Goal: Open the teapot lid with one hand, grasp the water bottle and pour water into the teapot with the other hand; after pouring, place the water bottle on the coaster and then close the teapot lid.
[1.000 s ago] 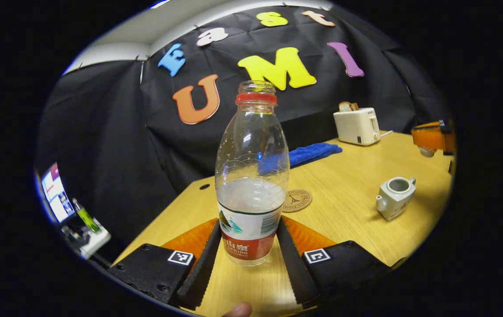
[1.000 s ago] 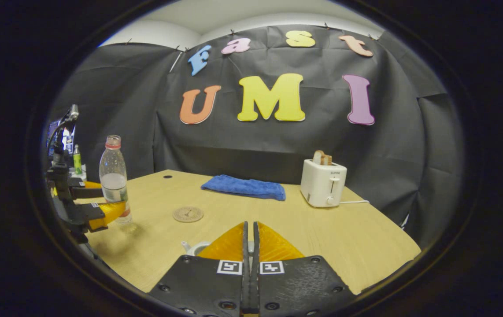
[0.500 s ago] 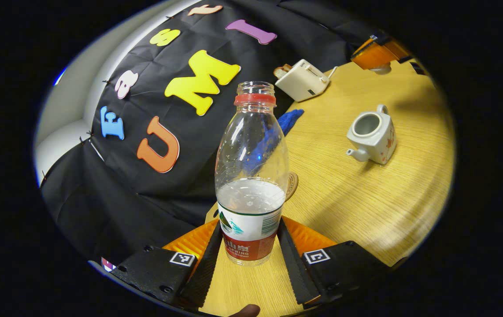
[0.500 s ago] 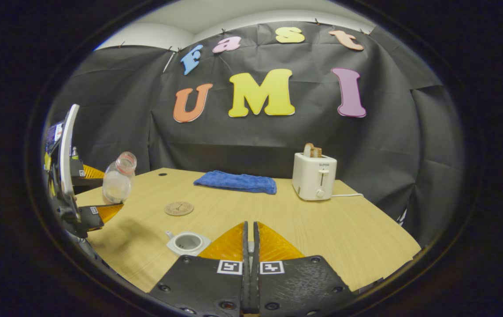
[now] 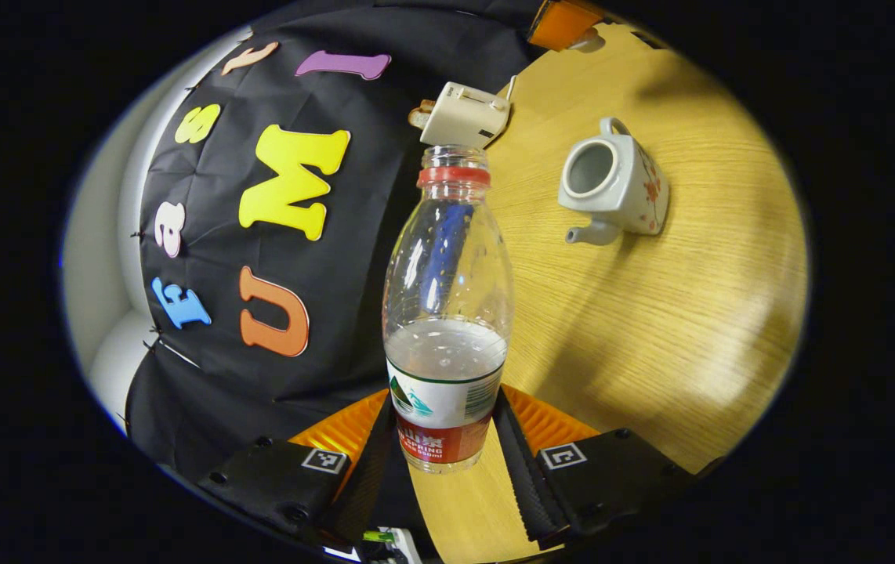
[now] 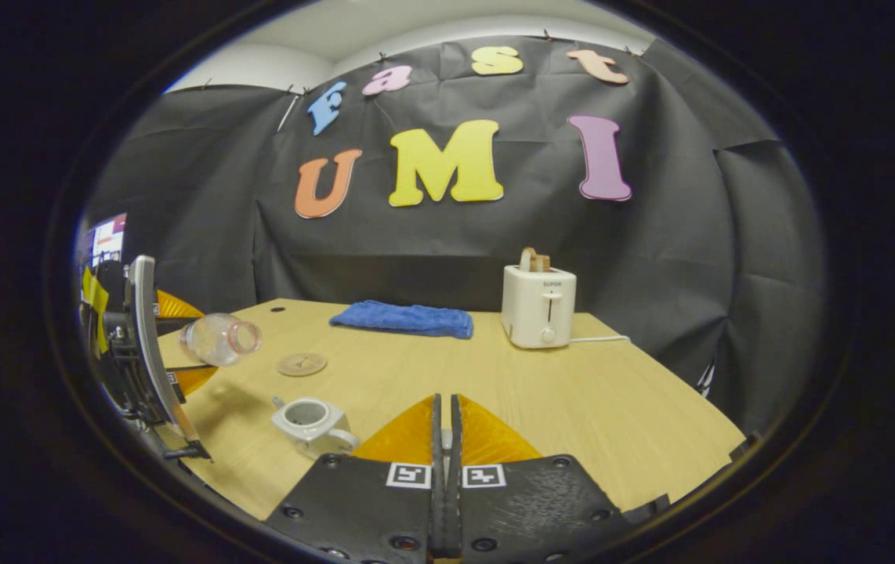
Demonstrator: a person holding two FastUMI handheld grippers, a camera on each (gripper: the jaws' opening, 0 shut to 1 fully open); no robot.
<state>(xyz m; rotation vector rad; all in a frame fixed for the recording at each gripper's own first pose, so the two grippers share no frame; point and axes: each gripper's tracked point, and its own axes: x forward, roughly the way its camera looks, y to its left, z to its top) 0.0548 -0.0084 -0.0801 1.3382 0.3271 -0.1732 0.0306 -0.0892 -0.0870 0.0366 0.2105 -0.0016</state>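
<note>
My left gripper (image 5: 446, 407) is shut on the lower part of a clear, uncapped water bottle (image 5: 447, 313) with a red neck ring, about a third full. In the right gripper view the bottle (image 6: 220, 339) lies tipped almost level in the air. Its mouth points at the white teapot (image 6: 310, 419), up and to the left of it. The teapot (image 5: 612, 188) stands on the table with no lid on. My right gripper (image 6: 445, 403) is shut; in the left gripper view a white lid (image 5: 588, 41) hangs under it. A round coaster (image 6: 301, 363) lies behind the teapot.
A white toaster (image 6: 538, 305) holding bread and a blue cloth (image 6: 404, 319) sit at the back of the wooden table (image 6: 573, 392). A lit screen (image 6: 106, 239) stands off the table's left side.
The left gripper has tipped the bottle from upright to almost level, mouth toward the teapot. The right gripper has drawn away, so the open teapot sits farther left in its view.
</note>
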